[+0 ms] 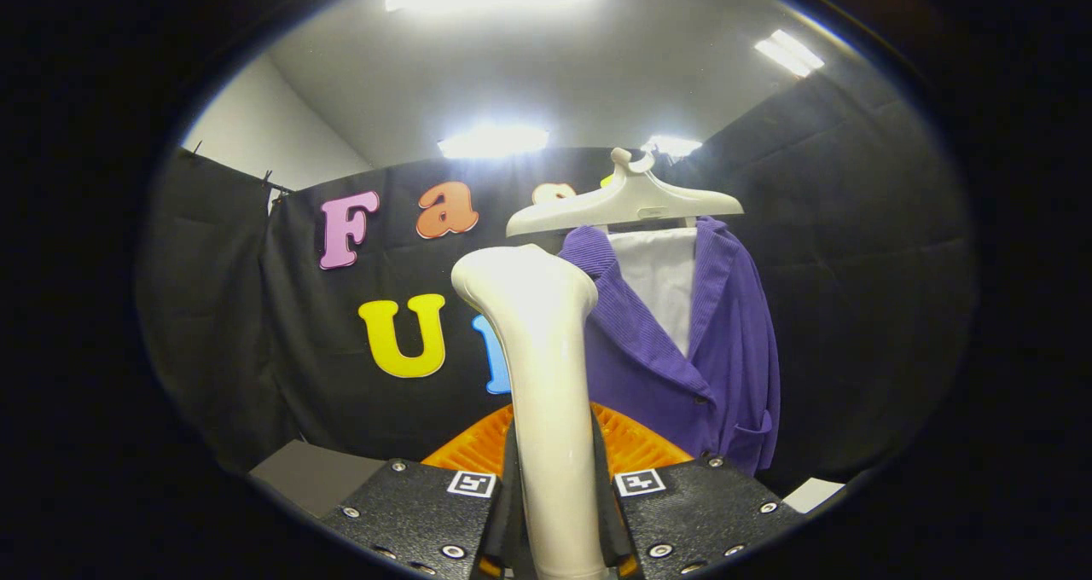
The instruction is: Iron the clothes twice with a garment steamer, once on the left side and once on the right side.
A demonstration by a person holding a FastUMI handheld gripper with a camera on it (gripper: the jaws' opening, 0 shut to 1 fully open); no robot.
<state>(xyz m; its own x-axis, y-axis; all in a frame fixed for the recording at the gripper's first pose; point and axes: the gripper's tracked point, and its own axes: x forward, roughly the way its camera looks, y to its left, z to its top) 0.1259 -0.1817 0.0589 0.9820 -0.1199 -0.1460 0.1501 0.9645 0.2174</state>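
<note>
Claw (pixel 554 512) fingers press from both sides on the handle of the white garment steamer (pixel 542 375), which stands up tall between them; beyond the steamer and a bit to the right hangs the purple jacket (pixel 725 341), with a white cloth (pixel 661 281) inside its open collar; it hangs on a pale hanger (pixel 627 200); just behind the fingers shows an orange ribbed thing (pixel 636 443).

Staged recording booth, not a real home.
Black cloth walls (pixel 853 247) all round, ceiling light panels (pixel 493 141), purple garment (pixel 682 350) on a hanger (pixel 627 200); possibly a lab room.
</note>
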